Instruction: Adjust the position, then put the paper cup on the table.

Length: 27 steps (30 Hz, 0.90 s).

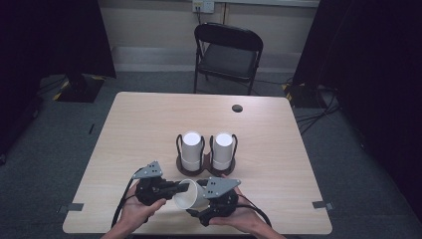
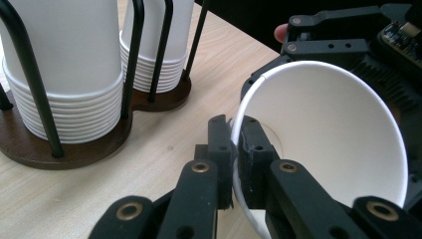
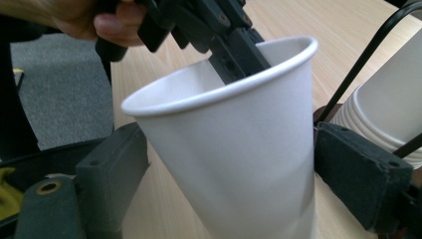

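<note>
Scene: paper cup (image 1: 190, 194) held on its side just in front of the cup rack (image 1: 205, 169), between my two tools.
Left gripper (image 2: 234, 149): clenched on the cup's rim, one jaw inside the wall, one outside.
Right gripper (image 3: 224, 164): jaws spread either side of the cup's body, pads not clearly pressing; released, as far as I can judge.
Risk: thin rim may crease or slip if I pull before my right jaws close.
Second risk: a swing toward the rack could knock the stacked cups (image 1: 191, 149).

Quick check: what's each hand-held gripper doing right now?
Left hand-held gripper: closed on the paper cup's rim.
Right hand-held gripper: open around the cup body.
</note>
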### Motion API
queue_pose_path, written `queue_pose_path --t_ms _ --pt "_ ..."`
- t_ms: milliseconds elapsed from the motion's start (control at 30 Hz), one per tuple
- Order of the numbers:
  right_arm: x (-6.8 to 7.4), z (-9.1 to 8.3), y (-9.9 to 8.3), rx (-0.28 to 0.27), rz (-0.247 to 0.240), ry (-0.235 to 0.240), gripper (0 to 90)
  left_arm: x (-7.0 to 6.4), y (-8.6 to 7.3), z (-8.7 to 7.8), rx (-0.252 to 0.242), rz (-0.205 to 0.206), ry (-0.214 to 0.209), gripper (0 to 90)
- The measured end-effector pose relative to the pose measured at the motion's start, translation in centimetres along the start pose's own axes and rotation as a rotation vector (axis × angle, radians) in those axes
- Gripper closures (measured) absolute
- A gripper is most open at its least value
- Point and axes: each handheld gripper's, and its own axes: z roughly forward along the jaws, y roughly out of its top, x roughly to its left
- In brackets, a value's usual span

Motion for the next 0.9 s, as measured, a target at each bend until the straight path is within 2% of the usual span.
queue_pose_path --t_ms 333,533,800,900 --pt "0.0 1.1 0.0 0.017 -0.022 0.001 14.5 0.1 -0.1 0.2 0.018 -0.007 -0.008 85.7" --pt "0.2 1.5 0.1 0.037 -0.058 -0.001 15.0 0.0 -0.2 0.5 0.039 -0.012 -0.011 85.7" --pt "0.6 1.8 0.5 0.036 -0.097 -0.017 15.6 0.2 -0.3 1.1 0.074 -0.035 -0.019 85.7" --pt "0.7 1.9 0.6 0.039 -0.107 -0.026 17.8 0.4 -0.3 1.1 0.087 -0.057 -0.016 85.7"
